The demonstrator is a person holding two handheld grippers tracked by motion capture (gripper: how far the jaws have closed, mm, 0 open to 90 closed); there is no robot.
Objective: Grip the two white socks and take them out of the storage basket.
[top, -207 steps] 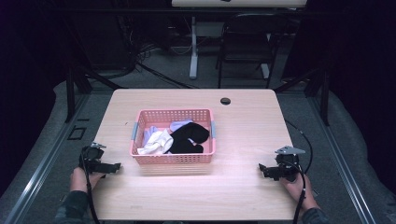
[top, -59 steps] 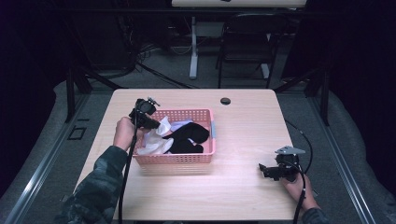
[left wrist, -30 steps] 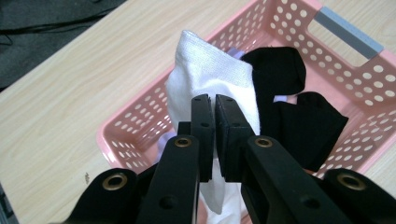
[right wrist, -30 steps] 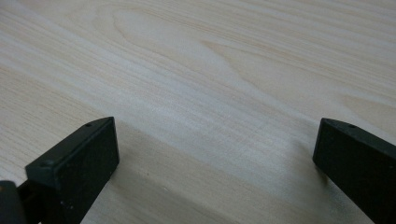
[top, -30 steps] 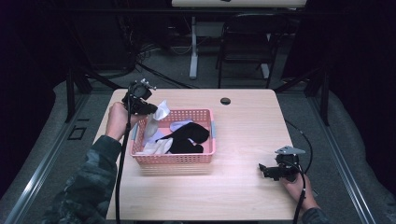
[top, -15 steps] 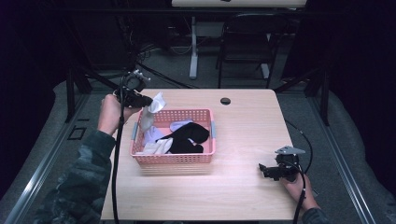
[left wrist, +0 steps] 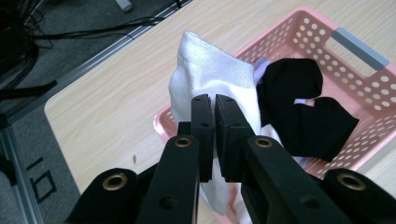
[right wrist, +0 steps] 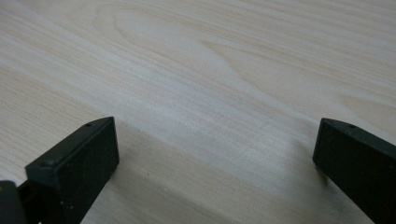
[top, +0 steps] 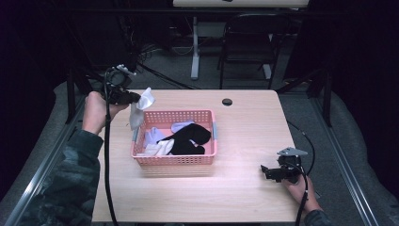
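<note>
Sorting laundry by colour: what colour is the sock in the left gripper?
White; the sock shows best in the left gripper view.

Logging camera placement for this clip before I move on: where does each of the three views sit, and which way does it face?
High view: above the person's side, looking forward and down on the table; forearms and both hands show.
Left gripper view: rides the left claw, looking along shut jaws at a white sock over the pink basket.
Right gripper view: rides the right claw, jaws wide, facing bare tabletop.
Shared: high and left views both show the sock, basket and black sock.
</note>
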